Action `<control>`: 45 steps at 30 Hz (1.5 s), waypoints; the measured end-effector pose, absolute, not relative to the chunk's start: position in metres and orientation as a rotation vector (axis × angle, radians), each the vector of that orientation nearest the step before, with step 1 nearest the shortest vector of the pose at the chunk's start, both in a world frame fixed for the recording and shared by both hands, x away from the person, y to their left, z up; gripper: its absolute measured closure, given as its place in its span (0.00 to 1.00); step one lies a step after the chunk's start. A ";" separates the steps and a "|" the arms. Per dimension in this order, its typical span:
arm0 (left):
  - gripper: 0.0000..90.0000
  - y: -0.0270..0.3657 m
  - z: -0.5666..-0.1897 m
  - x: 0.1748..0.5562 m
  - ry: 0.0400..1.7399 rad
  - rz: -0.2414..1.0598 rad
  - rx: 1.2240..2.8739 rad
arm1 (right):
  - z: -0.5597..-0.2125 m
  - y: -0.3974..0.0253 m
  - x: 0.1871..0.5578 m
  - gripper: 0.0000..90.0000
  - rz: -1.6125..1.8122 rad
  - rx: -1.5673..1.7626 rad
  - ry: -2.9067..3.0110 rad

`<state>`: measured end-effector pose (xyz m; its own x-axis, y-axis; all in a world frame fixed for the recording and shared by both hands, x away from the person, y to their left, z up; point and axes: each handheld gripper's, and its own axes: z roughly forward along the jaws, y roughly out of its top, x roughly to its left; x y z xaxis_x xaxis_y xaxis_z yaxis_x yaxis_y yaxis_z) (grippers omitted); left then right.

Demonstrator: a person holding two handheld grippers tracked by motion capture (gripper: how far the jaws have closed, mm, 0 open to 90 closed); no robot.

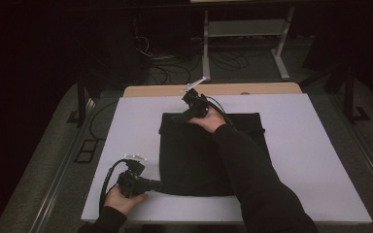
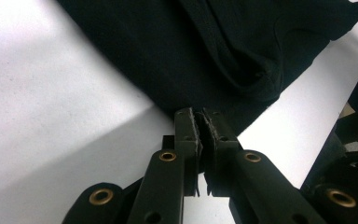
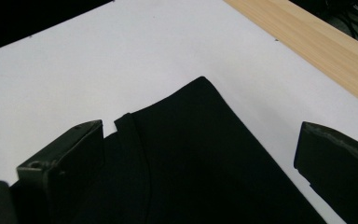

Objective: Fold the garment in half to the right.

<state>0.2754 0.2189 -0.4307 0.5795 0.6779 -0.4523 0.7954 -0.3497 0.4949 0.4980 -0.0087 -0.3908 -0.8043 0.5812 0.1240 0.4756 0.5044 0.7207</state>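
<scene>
A black cloth [image 1: 199, 155] lies flat and folded in the middle of the white worktop [image 1: 320, 160]. It looks like a folded piece of clothing with stitched seams.

The left gripper [image 1: 156, 185] is at about 7 o'clock on the worktop, held in the person's left hand [image 1: 121, 199]. Its 2 jaws are pressed together on the near left corner of the cloth. In the left gripper view the jaws pinch the cloth's edge [image 2: 223, 70], with white worktop [image 2: 51, 116] on both sides.

The right gripper [image 1: 177, 117] is at about 12 o'clock, at the far edge of the cloth. The right hand [image 1: 209, 119] rests on the cloth there. In the right gripper view its 2 jaws stand wide apart, with the far left corner of the cloth [image 3: 200, 154] between them. Nothing is held. A wooden strip [image 3: 317, 42] runs along the far side of the worktop.
</scene>
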 end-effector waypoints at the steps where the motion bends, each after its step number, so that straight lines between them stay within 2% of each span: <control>1: 0.93 0.219 -0.431 0.275 1.168 -0.218 2.118 | -0.391 -0.007 0.499 0.02 1.182 0.923 2.610; 21: 0.93 0.219 -0.431 0.275 1.167 -0.224 2.115 | -0.405 0.021 0.512 0.02 1.155 0.898 2.645; 45: 0.93 0.217 -0.432 0.275 1.167 -0.229 2.116 | -0.436 0.050 0.530 0.04 1.104 0.950 2.668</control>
